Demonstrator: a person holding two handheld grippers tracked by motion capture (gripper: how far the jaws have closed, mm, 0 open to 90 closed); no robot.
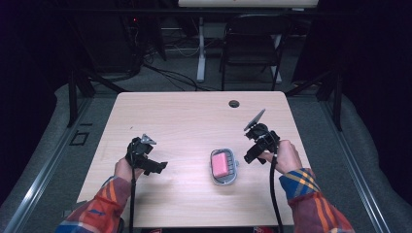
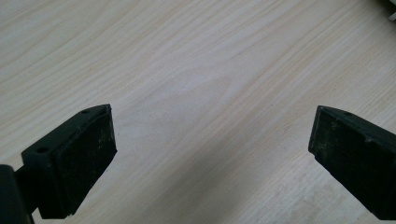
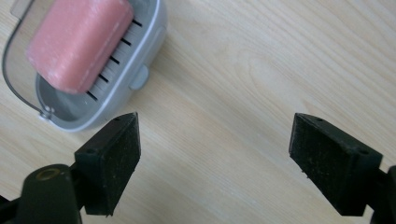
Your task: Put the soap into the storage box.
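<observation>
The left gripper and right gripper are each held with jaws spread wide, nothing pinched. A pink soap bar is seen in a grey slotted soap dish just beside the right gripper. No writing is legible. The pale wooden table is backed by a dark folding chair.

I saw a pink soap bar lying flat on the slotted floor of a grey soap dish with a thin wire handle. The dish sat on the near-right part of the light wood table.
</observation>
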